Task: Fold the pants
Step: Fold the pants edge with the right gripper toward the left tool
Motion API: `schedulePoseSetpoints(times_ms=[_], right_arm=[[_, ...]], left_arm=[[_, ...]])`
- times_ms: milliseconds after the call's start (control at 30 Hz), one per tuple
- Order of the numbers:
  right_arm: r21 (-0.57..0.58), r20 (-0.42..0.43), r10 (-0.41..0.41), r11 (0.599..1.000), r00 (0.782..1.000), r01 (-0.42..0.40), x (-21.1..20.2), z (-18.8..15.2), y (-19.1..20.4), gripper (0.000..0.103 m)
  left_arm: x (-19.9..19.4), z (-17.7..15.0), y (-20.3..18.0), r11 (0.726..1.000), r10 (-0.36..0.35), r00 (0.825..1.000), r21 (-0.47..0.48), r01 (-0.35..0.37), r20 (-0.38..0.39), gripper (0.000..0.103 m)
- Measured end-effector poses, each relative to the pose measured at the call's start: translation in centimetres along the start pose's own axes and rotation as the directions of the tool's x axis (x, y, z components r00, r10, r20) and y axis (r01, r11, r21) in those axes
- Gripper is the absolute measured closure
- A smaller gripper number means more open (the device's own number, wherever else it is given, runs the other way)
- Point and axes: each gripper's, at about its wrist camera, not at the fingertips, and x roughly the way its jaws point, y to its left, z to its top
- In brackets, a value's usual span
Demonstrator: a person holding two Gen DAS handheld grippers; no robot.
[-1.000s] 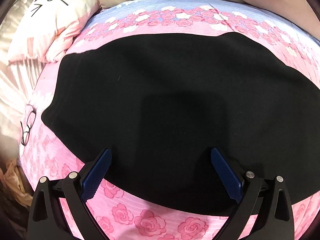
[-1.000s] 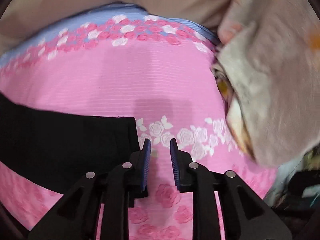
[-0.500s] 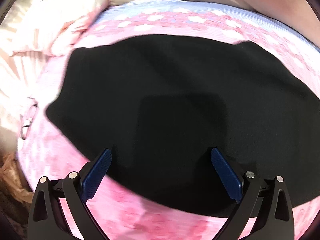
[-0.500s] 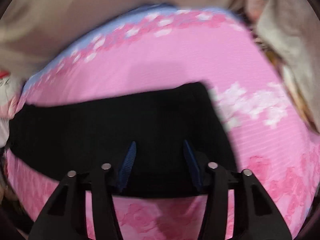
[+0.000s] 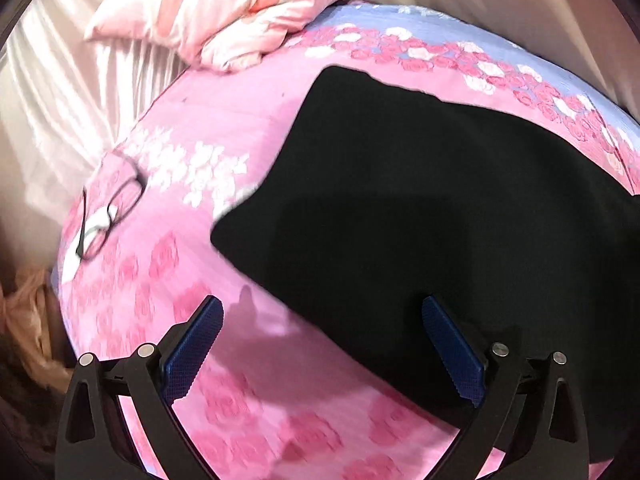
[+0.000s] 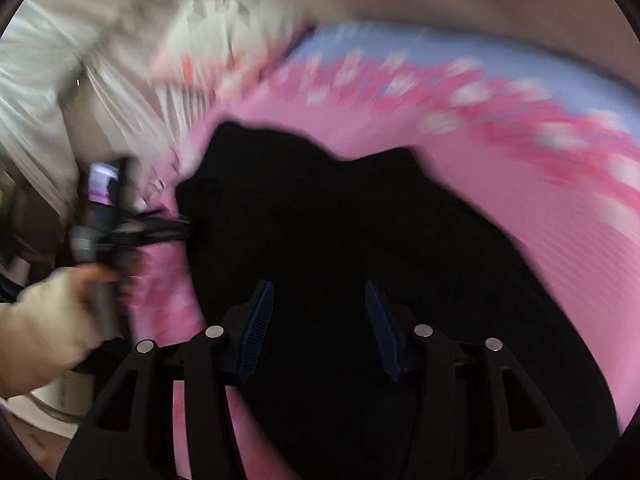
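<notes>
Black pants (image 5: 420,216) lie flat on a pink rose-print bedsheet (image 5: 168,280). In the left wrist view they fill the centre and right. My left gripper (image 5: 320,312) is wide open and empty, above the pants' near left corner edge. In the right wrist view, which is blurred, the pants (image 6: 360,232) fill the middle. My right gripper (image 6: 318,292) is open and empty above them. The left gripper and the hand that holds it show there at the pants' left end (image 6: 120,232).
A pink and white pillow (image 5: 224,12) lies at the bed's far left. Black-framed glasses (image 5: 108,212) lie on the sheet left of the pants. A pale curtain (image 5: 60,80) hangs at the left. The sheet has a blue border (image 5: 500,40) at the far side.
Both views have swung left. My left gripper moved from over the pants to their left corner. My right gripper moved left from the pants' right end to over them and opened wider.
</notes>
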Motion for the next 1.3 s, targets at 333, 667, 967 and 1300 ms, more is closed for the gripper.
schedulePoseSetpoints(times_ms=[333,667,967,1300], right_arm=[[0.002,0.062,-0.037,0.999,0.997,0.037,1.8,5.1,6.3,0.095],[0.069,0.053,0.003,0.998,0.999,-0.007,7.0,4.8,9.8,0.093],[0.410,0.079,-0.211,0.898,0.974,0.161,-5.5,-8.7,-0.4,0.093],[0.606,0.199,-0.325,0.782,0.925,0.144,-14.1,-18.7,-4.5,0.091]], left_arm=[[1.5,2.1,2.9,0.988,-0.147,0.988,0.059,0.144,0.041,0.005],[-1.0,6.6,2.8,0.993,-0.100,0.981,0.082,0.088,0.166,0.005],[4.5,10.1,1.8,0.981,0.118,0.985,0.137,-0.135,0.126,0.005],[1.7,7.2,-3.1,0.967,0.212,0.971,0.121,-0.225,0.110,0.006]])
